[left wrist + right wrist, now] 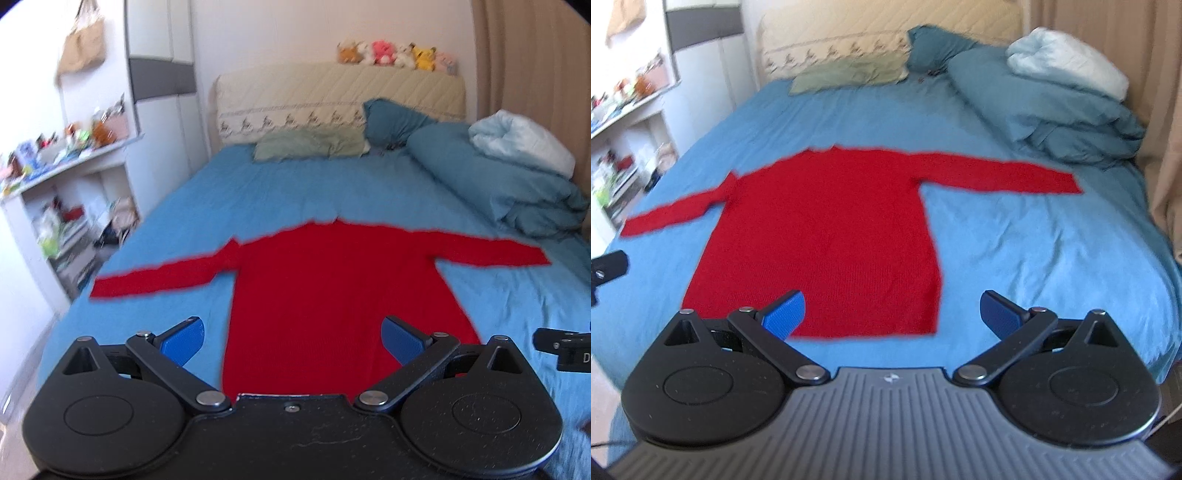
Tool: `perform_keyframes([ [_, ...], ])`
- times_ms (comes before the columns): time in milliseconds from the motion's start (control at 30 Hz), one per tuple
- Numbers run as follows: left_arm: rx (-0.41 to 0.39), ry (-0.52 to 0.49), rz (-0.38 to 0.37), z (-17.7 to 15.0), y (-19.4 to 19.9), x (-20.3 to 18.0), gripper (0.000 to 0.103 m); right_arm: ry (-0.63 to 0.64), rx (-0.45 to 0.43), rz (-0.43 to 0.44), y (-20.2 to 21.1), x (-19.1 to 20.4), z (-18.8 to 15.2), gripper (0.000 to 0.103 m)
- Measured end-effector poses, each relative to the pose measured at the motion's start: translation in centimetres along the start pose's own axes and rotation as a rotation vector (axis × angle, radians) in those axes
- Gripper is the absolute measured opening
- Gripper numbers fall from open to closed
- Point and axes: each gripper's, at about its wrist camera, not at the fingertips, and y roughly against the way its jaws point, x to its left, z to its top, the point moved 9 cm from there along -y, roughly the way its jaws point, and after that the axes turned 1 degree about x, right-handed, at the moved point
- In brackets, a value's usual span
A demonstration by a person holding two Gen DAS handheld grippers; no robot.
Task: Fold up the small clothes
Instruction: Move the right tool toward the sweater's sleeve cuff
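A red long-sleeved sweater [332, 280] lies flat on the blue bed sheet [258, 184], both sleeves spread out sideways, hem toward me. It also shows in the right wrist view [827, 229]. My left gripper [293, 338] is open and empty, held above the hem. My right gripper [894, 314] is open and empty, above the hem's right corner. The right gripper's body shows at the left wrist view's right edge [565, 347]. The left gripper's body shows at the right wrist view's left edge [605, 267].
A folded blue duvet [498, 173] with a pale blanket [524, 140] lies at the bed's right. Pillows [310, 146] lie by the headboard [332, 96], plush toys [395, 55] on top. Cluttered white shelves [62, 192] stand left. A curtain [1108, 55] hangs right.
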Motion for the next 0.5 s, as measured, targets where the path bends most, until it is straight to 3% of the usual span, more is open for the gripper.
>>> perform_keyframes([
  [267,-0.095,-0.03,-0.053,10.6,-6.3,-3.5,0.103,-0.121,-0.135,-0.093,-3.4,-8.2,10.0,0.103],
  [500,-0.071,0.002,-0.13,16.6,-16.3,-8.2,0.103,-0.228,-0.125,-0.179,-11.4,-16.6,15.5,0.103],
])
